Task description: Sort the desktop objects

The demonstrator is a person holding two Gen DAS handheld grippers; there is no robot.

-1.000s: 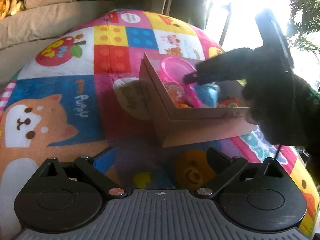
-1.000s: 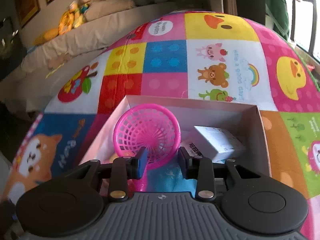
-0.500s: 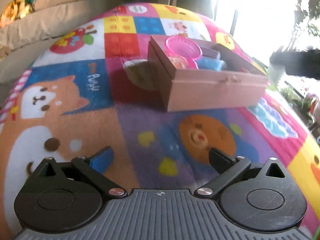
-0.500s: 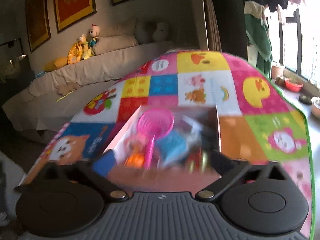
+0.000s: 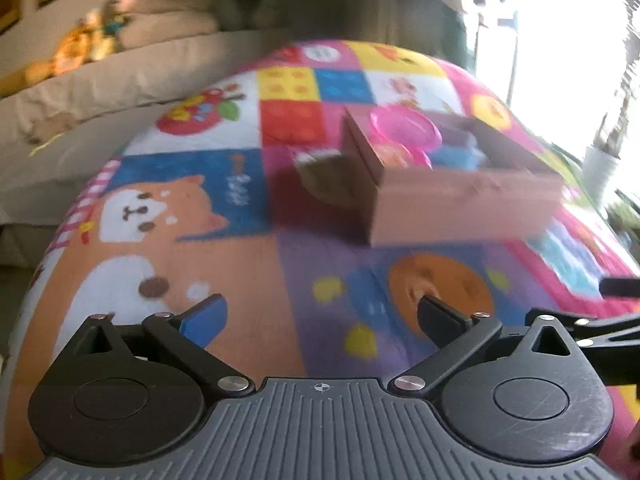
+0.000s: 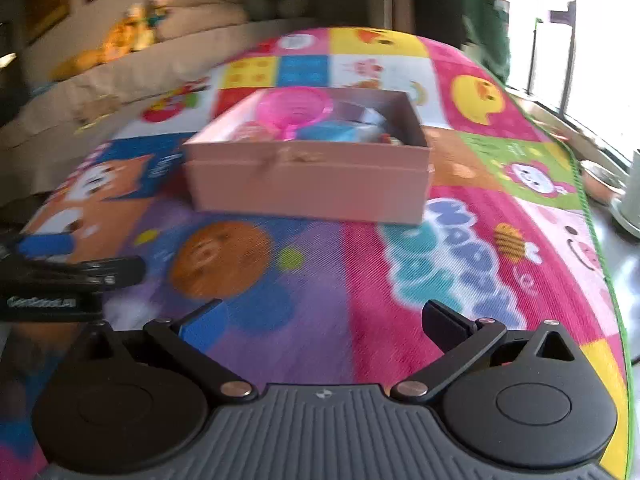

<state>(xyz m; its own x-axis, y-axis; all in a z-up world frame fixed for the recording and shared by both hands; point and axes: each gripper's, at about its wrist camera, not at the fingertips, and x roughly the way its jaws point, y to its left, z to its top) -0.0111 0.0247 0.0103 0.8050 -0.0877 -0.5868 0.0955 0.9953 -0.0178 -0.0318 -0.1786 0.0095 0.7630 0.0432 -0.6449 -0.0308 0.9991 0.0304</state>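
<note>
A pink cardboard box [image 6: 308, 184] stands on the colourful play mat; it also shows in the left wrist view [image 5: 460, 204]. Inside lie a pink plastic basket [image 6: 294, 106], a blue item [image 6: 328, 133], a white box and small toys. A round whitish object [image 5: 324, 176] lies on the mat against the box's left side. My left gripper [image 5: 320, 318] is open and empty, well in front of the box. My right gripper [image 6: 322, 320] is open and empty, also in front of the box. The left gripper's fingers [image 6: 72, 276] show at the left of the right wrist view.
The play mat [image 6: 460, 248] covers the table. A beige sofa [image 5: 100, 80] with plush toys stands behind. A pot and small dishes [image 6: 628, 200] sit off the mat's right edge near the bright window.
My right gripper let go of the pink basket in the box, opened and drew back. My left gripper also drew back from the box. Both views are blurred by motion.
</note>
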